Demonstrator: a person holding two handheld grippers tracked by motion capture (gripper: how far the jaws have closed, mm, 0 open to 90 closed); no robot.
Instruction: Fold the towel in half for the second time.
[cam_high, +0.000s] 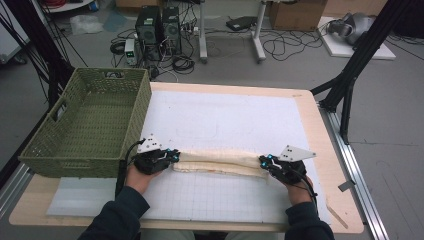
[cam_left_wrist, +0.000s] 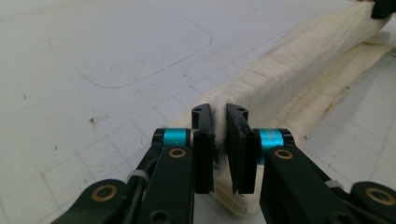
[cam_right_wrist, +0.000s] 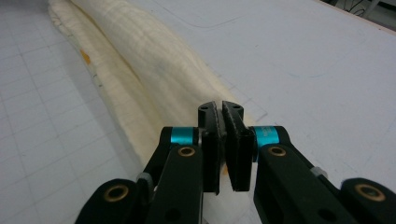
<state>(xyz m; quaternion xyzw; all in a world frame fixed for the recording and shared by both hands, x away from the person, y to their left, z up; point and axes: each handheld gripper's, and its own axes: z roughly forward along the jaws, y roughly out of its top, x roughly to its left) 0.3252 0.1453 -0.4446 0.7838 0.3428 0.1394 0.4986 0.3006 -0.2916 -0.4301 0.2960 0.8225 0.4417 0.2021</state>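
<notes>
My left tool is clenched on the near end of the cream waffle-weave towel; my right tool is pinched on the opposite end. The towel runs between the two tools as a long, loosely folded band, lying on the white grid mat of the tabletop. It looks soft, light and limp, so I expect the middle to sag if lifted. Best hold: the end edges, catching all layers, since thin grabs could slip. A green woven basket sits just beyond my left tool.
</notes>
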